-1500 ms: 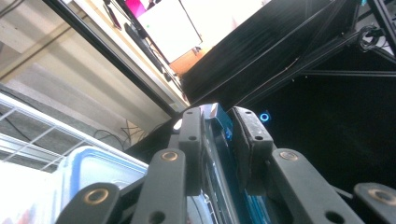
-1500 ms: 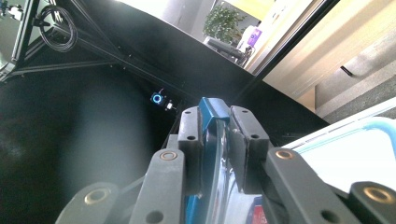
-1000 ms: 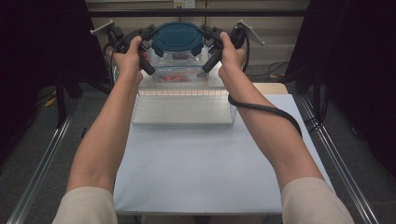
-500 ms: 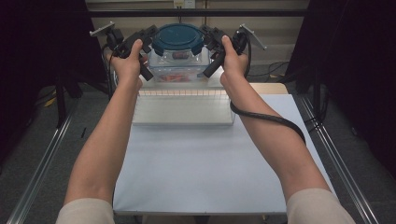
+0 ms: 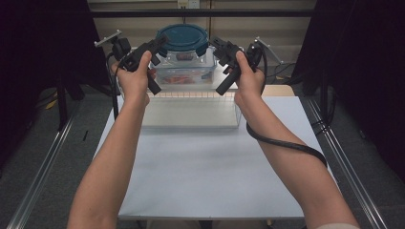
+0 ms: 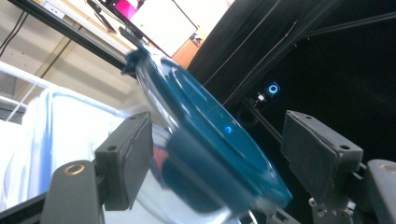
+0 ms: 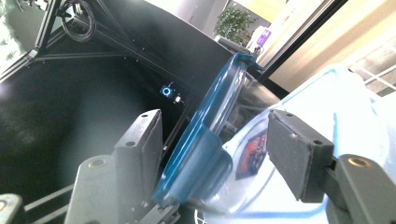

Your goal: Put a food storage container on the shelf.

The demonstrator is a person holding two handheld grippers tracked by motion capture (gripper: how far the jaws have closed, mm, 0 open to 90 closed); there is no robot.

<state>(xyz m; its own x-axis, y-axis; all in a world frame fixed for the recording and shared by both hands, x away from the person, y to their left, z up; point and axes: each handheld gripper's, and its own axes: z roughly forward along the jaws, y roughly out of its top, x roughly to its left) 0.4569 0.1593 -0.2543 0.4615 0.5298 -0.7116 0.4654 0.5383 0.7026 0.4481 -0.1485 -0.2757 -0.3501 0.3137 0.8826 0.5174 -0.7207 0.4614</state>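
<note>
A clear food container (image 5: 184,69) with a teal lid (image 5: 182,37) stands at the far end of the table, something red inside it. My left gripper (image 5: 160,46) is at the lid's left edge, my right gripper (image 5: 216,47) at its right edge. In the left gripper view the left gripper (image 6: 222,161) has the teal lid (image 6: 205,126) and its side clip between pads that stand apart from it. The right gripper (image 7: 219,156) likewise straddles the lid's clip (image 7: 201,163) without pressing on it. Both pairs of jaws have just been opening and are open.
The container rests on a wire rack over a clear plastic box (image 5: 188,114) on the white table (image 5: 200,176). Dark curtains and metal frame rails (image 5: 344,162) flank the table. The right gripper's cable (image 5: 286,143) hangs over the tabletop.
Both grippers have opened off the lid's side clips, and both hands have drawn slightly away from the container toward the person. The container has stayed in place.
</note>
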